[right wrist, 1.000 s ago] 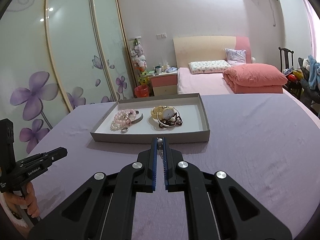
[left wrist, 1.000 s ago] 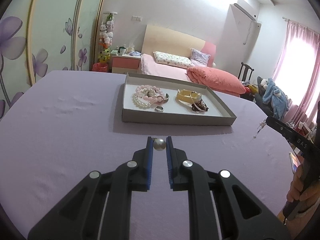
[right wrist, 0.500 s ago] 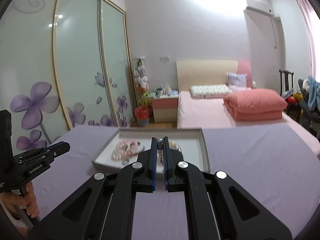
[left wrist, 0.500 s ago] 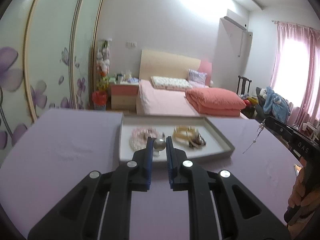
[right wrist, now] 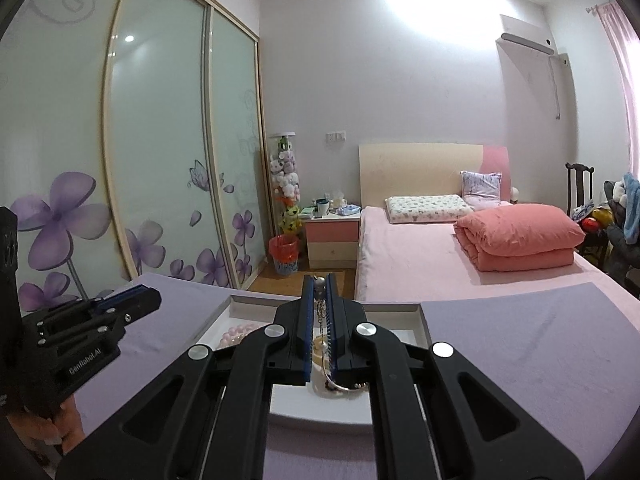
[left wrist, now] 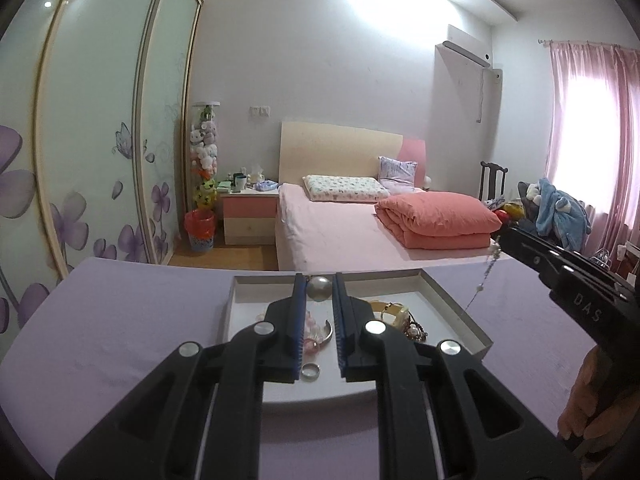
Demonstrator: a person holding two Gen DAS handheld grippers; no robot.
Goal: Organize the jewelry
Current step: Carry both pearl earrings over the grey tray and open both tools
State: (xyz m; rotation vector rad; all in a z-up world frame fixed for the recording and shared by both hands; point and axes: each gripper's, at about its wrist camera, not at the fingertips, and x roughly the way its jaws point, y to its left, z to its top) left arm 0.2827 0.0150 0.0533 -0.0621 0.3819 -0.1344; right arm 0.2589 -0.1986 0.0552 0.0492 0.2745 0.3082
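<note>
My left gripper (left wrist: 319, 286) is shut on a round grey pearl earring (left wrist: 319, 289), held in the air above the grey jewelry tray (left wrist: 456, 300) on the lilac table. Inside the tray lie pink bead bracelets (left wrist: 314, 332), a silver ring (left wrist: 311, 371) and a yellow bangle with dark beads (left wrist: 394, 312). My right gripper (right wrist: 319, 282) is shut on a thin dangling earring (right wrist: 320, 312) that hangs down between its blue pads, also over the tray (right wrist: 424, 318). Seen from the left wrist, the right gripper (left wrist: 500, 242) is at the right, its earring (left wrist: 486, 270) hanging beside the tray.
The lilac tablecloth (left wrist: 120, 320) spreads around the tray. Behind the table are a pink bed (left wrist: 340, 232), a nightstand (left wrist: 250, 216), a red bin (left wrist: 199, 228) and sliding wardrobe doors (right wrist: 160, 140). A hand (left wrist: 588, 412) holds the right gripper's handle.
Both grippers have risen and moved forward toward the tray, each still holding its earring. The tray now lies under the fingertips instead of ahead of them.
</note>
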